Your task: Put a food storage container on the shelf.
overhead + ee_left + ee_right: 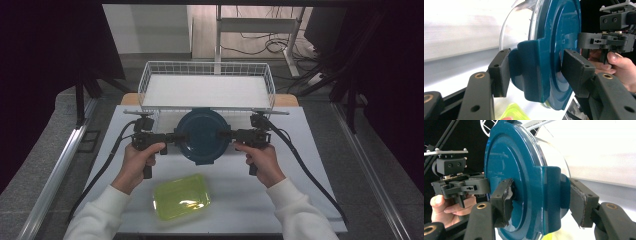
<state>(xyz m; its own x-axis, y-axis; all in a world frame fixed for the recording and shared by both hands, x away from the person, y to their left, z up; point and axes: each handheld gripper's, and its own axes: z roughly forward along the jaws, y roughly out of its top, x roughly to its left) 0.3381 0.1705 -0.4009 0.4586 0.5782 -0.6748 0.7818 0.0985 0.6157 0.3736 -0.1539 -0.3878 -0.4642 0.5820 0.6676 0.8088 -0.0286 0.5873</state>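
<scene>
Over the middle of the white table, just in front of the wire basket, both grippers are on one thing — a round container with a dark teal lid. The left gripper has it by the left latch tab, the right gripper by the right one, and the container hangs between the two, level in the high view.

In the left gripper view the jaws stand about half spread, with the teal latch tab filling the gap; the left pad presses the tab's outer face and the right pad sits against the lid's top. In the right gripper view it is the same story mirrored — the jaws pinch the other tab, one worn pad on the lid face, the other on the tab's outer side.

Under the lid a clear bowl shows; whether anything is in it cannot be told. The wire basket has only its pale liner showing inside. Nearer the person, a yellow-green box with a translucent lid lies on the table, well apart from the grippers; what it holds cannot be made out.
</scene>
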